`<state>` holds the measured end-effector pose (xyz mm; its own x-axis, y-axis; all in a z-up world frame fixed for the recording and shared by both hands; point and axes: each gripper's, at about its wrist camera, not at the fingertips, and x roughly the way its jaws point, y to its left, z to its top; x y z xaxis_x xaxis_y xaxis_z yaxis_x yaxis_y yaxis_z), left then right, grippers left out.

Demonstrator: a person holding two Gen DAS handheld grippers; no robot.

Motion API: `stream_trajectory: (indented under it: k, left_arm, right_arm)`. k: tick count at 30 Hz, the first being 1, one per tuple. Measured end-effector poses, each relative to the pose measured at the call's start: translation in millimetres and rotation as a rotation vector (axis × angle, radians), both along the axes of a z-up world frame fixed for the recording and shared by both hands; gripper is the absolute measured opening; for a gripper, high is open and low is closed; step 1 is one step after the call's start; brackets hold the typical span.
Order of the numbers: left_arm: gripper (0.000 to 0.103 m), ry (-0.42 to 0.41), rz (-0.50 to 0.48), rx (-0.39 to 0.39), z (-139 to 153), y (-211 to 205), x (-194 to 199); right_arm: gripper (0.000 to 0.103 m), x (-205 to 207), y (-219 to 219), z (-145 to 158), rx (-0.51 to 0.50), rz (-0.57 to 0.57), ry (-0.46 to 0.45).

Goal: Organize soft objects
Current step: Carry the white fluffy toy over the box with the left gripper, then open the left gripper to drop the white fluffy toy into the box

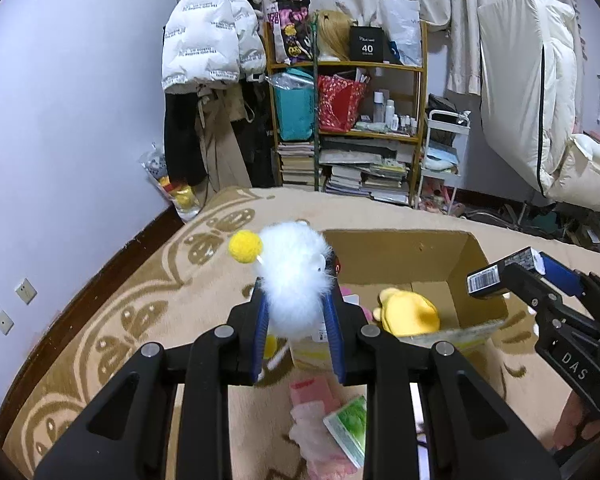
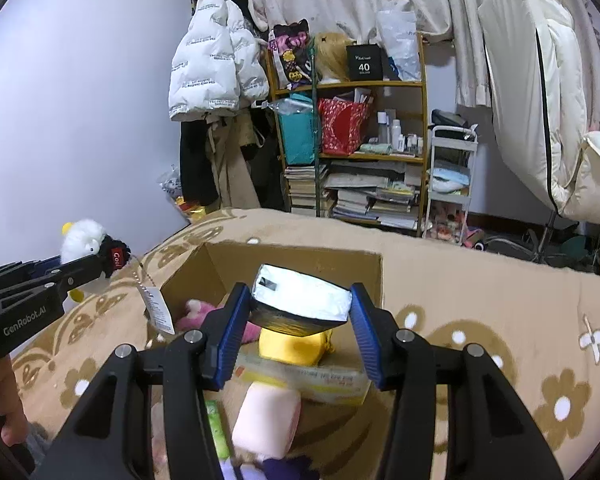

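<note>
Cardboard box (image 2: 284, 268) on patterned bed cover holds yellow plush (image 2: 296, 346) and pink plush (image 2: 198, 314). Left hand-held gripper (image 1: 296, 308) pinches white fluffy toy (image 1: 294, 276) beside box; right hand-held gripper (image 2: 298, 320) pinches white packet (image 2: 300, 294) over it. Items nearest the cameras blurred, cut off.

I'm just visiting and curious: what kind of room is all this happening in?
Most likely a lived-in bedroom. A white puffer jacket hangs on the wall, a wooden shelf holds bags, bottles and stacked books, and a patterned tan blanket covers what looks like a bed.
</note>
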<state>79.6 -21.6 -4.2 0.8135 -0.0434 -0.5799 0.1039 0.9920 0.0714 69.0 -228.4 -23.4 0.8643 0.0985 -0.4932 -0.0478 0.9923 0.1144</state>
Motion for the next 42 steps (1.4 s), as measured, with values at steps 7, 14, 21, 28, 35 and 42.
stream_trajectory:
  k: [7, 14, 21, 28, 35, 42]
  left_arm:
    - [0.025, -0.028, -0.017, 0.014, -4.1, -9.0, 18.4]
    - [0.025, -0.049, -0.042, 0.008, -9.6, -15.9, 34.0]
    - [0.025, -0.045, -0.064, 0.020, -19.0, -22.5, 42.6]
    - [0.025, 0.018, -0.098, 0.007, -35.0, -28.2, 53.9]
    - [0.025, 0.103, -0.096, -0.008, -47.4, -29.8, 63.9]
    - [0.026, 0.162, -0.079, -0.006, -56.5, -25.9, 68.7]
  right_arm:
    - [0.053, 15.6, -2.9, 0.0, -0.041, -0.037, -0.031]
    - [0.054, 29.8, -12.3, -8.4, -0.026, -0.051, -0.020]
    - [0.054, 38.9, -21.9, -19.6, -0.002, -0.063, 0.003]
    - [0.054, 45.4, -22.3, -31.3, -0.012, -0.047, 0.037]
    - [0.054, 47.8, -18.1, -39.3, -0.032, -0.025, 0.064]
    - [0.054, 47.4, -15.2, -44.6, -0.043, -0.015, 0.083]
